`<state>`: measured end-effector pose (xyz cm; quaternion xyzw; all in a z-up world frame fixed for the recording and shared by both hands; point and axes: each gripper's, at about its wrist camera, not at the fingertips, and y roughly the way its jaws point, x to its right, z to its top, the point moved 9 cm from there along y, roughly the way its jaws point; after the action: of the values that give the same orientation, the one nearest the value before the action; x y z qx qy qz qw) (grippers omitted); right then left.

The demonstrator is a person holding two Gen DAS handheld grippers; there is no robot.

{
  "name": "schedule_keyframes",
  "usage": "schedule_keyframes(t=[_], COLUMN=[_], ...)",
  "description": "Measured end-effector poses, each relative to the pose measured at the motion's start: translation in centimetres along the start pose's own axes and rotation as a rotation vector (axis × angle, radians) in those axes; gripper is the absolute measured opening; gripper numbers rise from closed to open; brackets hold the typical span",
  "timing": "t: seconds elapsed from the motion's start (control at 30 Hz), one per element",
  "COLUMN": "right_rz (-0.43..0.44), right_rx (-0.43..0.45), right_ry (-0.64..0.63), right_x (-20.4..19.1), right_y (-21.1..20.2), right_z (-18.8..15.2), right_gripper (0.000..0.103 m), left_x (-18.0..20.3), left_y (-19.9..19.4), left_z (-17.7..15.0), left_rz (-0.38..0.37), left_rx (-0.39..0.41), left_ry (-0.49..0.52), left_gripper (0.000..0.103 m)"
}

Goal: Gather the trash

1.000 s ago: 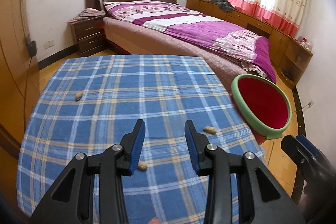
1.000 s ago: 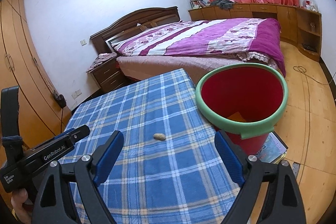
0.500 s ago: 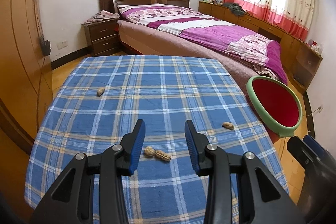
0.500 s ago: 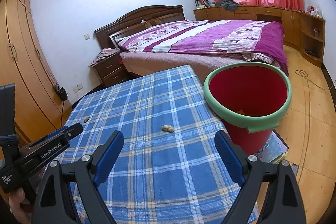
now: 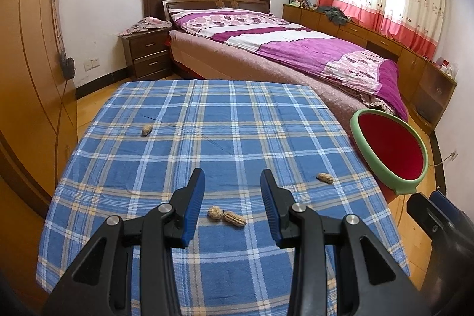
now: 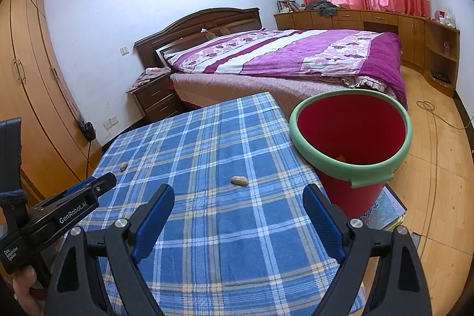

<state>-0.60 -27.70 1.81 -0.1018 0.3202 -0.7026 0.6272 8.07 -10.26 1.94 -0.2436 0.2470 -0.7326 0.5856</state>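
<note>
Several peanut shells lie on the blue plaid tablecloth point(image 5: 237, 138). Two shells point(image 5: 226, 216) lie side by side between and just beyond my left gripper point(image 5: 232, 208), which is open and empty above the cloth. One shell point(image 5: 325, 178) lies near the right edge, also in the right wrist view point(image 6: 239, 181). Another point(image 5: 147, 129) lies far left, also in the right wrist view point(image 6: 123, 166). A red bin with a green rim point(image 6: 351, 138) stands beside the table's right edge, also in the left wrist view point(image 5: 391, 150). My right gripper point(image 6: 238, 219) is open wide and empty above the near cloth.
A bed with a purple quilt point(image 5: 296, 49) stands behind the table. A nightstand point(image 5: 146, 52) is at its left, wardrobes point(image 5: 26, 49) along the left wall, low cabinets point(image 6: 385, 25) under the curtained window. Books point(image 6: 382, 212) lie under the bin. A cable point(image 6: 438, 120) runs on the wooden floor.
Both grippers have pulled back and up from the table. The two shells now show fully between the left fingers. More of the cloth and the far left shell have come into the right wrist view.
</note>
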Motion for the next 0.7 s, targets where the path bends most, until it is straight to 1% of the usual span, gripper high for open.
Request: schedule_keyframes(t=[0.7], right_rz=[0.0], right_rx=[0.0], right_ry=[-0.001], right_x=[-0.14], right_y=[-0.06], right_z=[0.04], right_gripper=[0.09], left_x=[-0.26], left_y=[-0.05], left_z=[0.04], left_rz=[0.007], left_rx=[0.001], left_ry=[-0.001], left_gripper=[0.039])
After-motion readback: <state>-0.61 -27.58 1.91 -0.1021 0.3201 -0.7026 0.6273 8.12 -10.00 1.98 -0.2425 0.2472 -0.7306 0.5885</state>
